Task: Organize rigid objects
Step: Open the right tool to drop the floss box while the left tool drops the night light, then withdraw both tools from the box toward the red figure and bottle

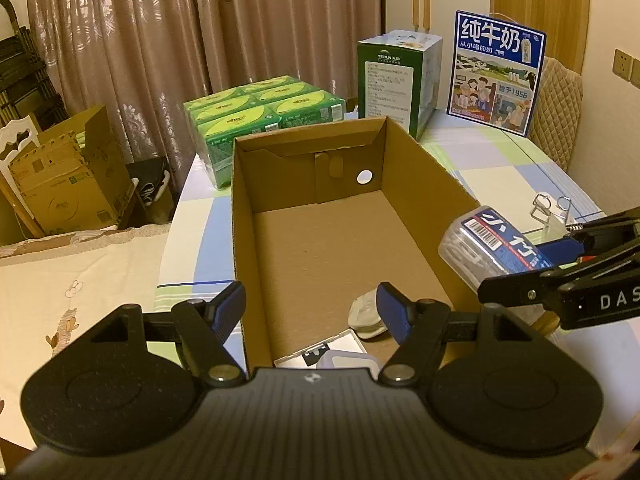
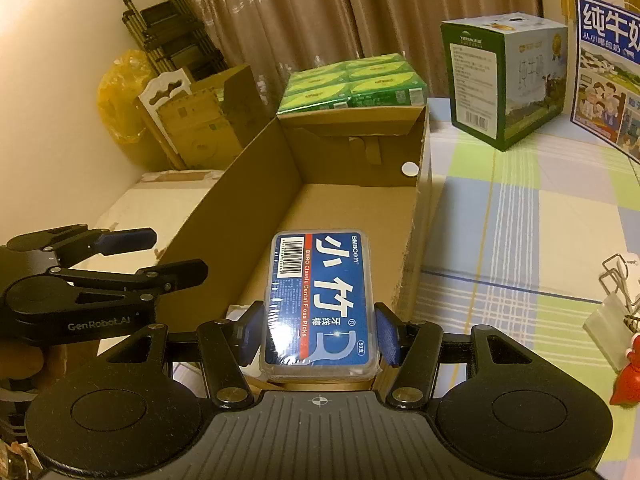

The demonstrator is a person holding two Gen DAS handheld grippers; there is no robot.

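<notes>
Blue-labelled clear plastic, the dental floss pick case (image 2: 319,306) sits clamped by its 2 long edges between the pads of my right gripper (image 2: 320,338), hanging just over the near right corner of the open cardboard box (image 2: 236,184). I judge it light and stiff, with a glossy film wrap that glints and will likely be slippery, so a grip across the narrow width near its middle, as I have it, seems the safest hold; squeezing harder could flex the thin lid. My left gripper (image 1: 312,312) holds nothing, its jaws standing partway apart and straddling the box's near left wall, 1 blue pad outside and 1 inside. Inside the box, near its front end, lie a pale rounded object (image 1: 366,316) and a flat white package (image 1: 320,350), both too cut off to name. The box is plain corrugated brown, matte, with a round hole in its far wall. Beyond the box's far end sits a green shrink-wrapped tissue pack (image 1: 264,108), soft-looking, and to the box's far right a tall green carton (image 1: 396,76). The box rests on a checked tablecloth (image 2: 520,220).
</notes>
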